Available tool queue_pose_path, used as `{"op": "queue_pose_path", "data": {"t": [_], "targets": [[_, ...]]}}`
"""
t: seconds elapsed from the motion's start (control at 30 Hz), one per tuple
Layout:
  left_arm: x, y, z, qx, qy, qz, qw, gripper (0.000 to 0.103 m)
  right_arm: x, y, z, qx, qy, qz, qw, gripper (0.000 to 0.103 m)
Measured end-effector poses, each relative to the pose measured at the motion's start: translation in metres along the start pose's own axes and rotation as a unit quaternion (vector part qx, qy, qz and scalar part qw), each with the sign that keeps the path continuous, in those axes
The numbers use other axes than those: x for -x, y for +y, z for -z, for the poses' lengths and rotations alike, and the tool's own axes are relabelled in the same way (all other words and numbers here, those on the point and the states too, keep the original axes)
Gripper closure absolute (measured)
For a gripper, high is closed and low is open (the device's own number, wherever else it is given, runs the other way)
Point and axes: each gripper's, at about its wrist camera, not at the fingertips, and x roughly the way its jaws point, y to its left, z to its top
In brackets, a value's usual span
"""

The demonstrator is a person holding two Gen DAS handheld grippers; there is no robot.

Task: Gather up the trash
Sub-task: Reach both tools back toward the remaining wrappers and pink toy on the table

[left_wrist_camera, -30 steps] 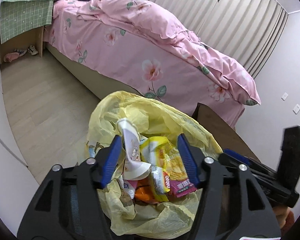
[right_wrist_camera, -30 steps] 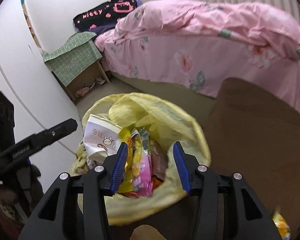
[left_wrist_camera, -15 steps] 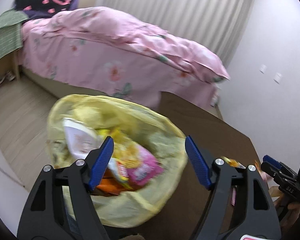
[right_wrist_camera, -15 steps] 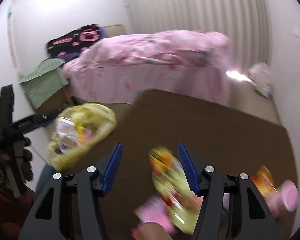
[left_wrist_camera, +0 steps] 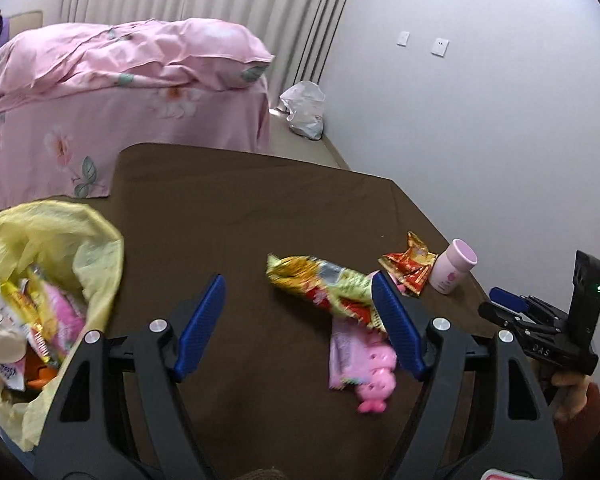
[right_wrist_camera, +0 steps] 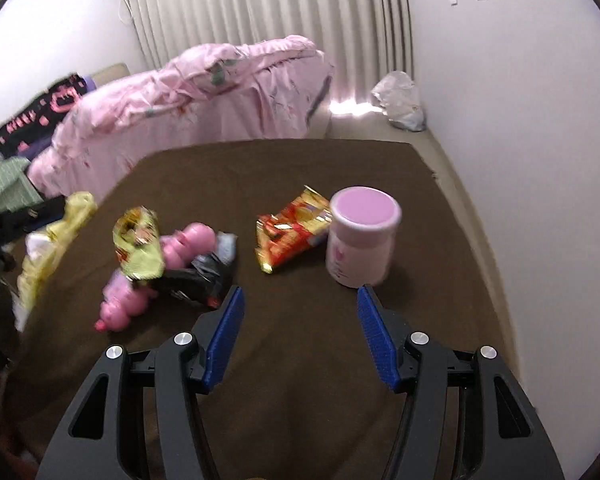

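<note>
Now both tongs hang spread and empty: left gripper (left_wrist_camera: 296, 320) near the snack wrapper (left_wrist_camera: 320, 284) at two o'clock, right gripper (right_wrist_camera: 298, 332) below the pink cup (right_wrist_camera: 360, 236).

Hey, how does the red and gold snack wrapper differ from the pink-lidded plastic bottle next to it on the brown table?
The red and gold snack wrapper lies flat and crumpled; the pink-lidded plastic bottle stands upright. The wrapper is shiny foil with busy print, while the bottle is smooth, pale and cylindrical. The wrapper looks limp and empty; the bottle keeps a rigid shape. Both rest on the brown table, close beside each other, and neither is in a gripper.
</note>
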Motion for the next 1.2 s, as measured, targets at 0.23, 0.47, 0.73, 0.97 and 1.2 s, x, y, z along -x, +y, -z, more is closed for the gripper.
{"op": "queue_pose_path", "data": {"t": [0.23,0.47,0.73,0.97,1.2], "targets": [[-0.01,0.002,0.009,0.011,0.024,-0.027,0.9993,0.032,-0.072,0.044,-0.044,0.067,0.018,0.026,0.997,0.057],[0.005,0.039,0.016,0.057,0.012,-0.041,0.9975,0.032,-0.127,0.042,-0.056,0.07,0.079,0.038,0.994,0.066],[0.0,0.042,0.026,0.07,0.022,-0.024,0.997,0.032,-0.102,0.045,-0.023,0.053,0.089,-0.008,0.995,0.066],[-0.002,0.029,0.029,0.049,0.029,-0.012,0.9983,0.032,-0.058,0.059,0.014,0.08,0.104,-0.093,0.987,0.066],[-0.013,-0.005,0.024,-0.004,0.051,0.022,0.9985,0.032,-0.023,0.044,0.037,0.078,0.096,-0.044,0.991,0.066]]}}
